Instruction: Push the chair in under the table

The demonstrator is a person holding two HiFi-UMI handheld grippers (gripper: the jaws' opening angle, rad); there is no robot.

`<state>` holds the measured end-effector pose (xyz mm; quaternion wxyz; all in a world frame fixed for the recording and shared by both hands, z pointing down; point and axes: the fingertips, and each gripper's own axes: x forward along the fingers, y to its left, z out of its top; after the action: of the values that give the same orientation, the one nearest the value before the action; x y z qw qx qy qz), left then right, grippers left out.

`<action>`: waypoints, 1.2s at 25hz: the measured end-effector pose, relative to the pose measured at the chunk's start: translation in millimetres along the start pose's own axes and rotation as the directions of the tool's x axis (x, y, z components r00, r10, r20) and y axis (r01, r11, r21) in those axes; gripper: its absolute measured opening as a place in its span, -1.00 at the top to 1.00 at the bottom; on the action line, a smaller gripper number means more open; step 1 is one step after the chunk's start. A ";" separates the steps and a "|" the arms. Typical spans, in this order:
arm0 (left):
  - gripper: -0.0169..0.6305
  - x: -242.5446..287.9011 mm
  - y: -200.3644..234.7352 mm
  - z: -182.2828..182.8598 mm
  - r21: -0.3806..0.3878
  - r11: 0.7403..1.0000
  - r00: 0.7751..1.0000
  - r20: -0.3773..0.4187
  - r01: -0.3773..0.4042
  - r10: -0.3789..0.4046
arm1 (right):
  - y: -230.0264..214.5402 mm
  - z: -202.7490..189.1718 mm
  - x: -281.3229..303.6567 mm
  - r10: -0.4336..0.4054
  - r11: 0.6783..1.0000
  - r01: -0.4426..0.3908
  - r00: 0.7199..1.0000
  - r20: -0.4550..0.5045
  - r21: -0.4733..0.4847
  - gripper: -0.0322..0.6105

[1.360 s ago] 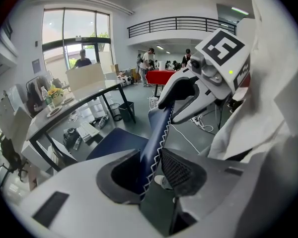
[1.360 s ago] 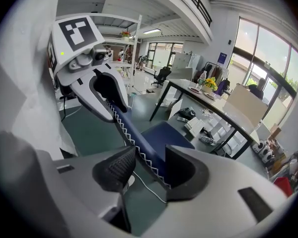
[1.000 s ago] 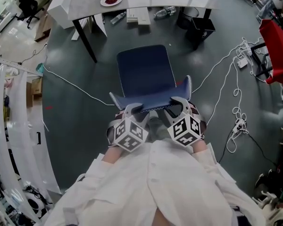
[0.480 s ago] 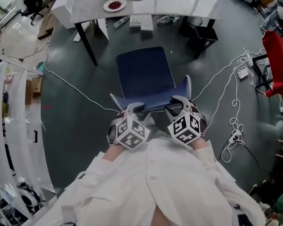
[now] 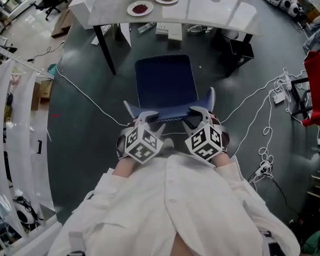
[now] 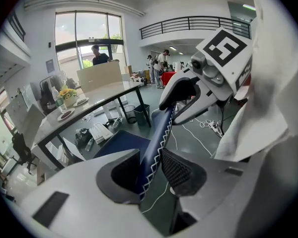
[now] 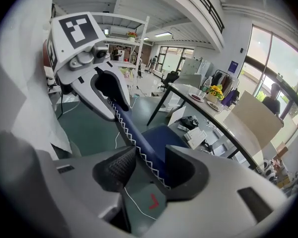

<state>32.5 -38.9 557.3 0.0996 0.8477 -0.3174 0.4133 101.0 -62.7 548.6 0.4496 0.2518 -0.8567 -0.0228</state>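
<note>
Chair (image 5: 165, 84), blue with white zigzag stitching along its backrest rim, stands on the dark floor (image 5: 85, 127) near the desk (image 5: 213, 9), seat towards it. The left gripper (image 5: 147, 121) and right gripper (image 5: 197, 116) each clamp the backrest's top edge.

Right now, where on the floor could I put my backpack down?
Bare floor lies left of the chair, between it and the white rails. Under the table it's crowded with boxes and bottles; cables tangle at the right.
</note>
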 end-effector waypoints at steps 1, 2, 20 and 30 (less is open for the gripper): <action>0.53 0.6 4.0 0.1 -0.001 1.000 1.000 -0.001 -0.004 0.004 | -1.9 2.4 2.7 0.007 1.000 -0.007 1.000 0.005 -0.005 0.31; 0.52 1.0 8.0 0.2 -0.002 1.000 1.000 -0.003 -0.008 0.008 | -3.7 4.8 5.3 0.013 1.000 -0.013 1.000 0.010 -0.009 0.31; 0.45 7.5 61.2 1.3 -0.016 0.998 0.998 0.007 -0.064 0.064 | -27.3 33.8 39.9 0.046 0.999 -0.046 0.999 0.022 -0.025 0.31; 0.45 12.5 103.0 4.2 -0.003 0.998 0.998 0.016 -0.068 0.068 | -50.3 59.3 64.9 0.046 0.999 -0.045 0.999 0.028 -0.027 0.31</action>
<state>-23.0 -126.6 554.6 0.0840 0.8395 -0.3472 0.4094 44.9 -147.1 549.3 0.4409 0.2260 -0.8682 -0.0275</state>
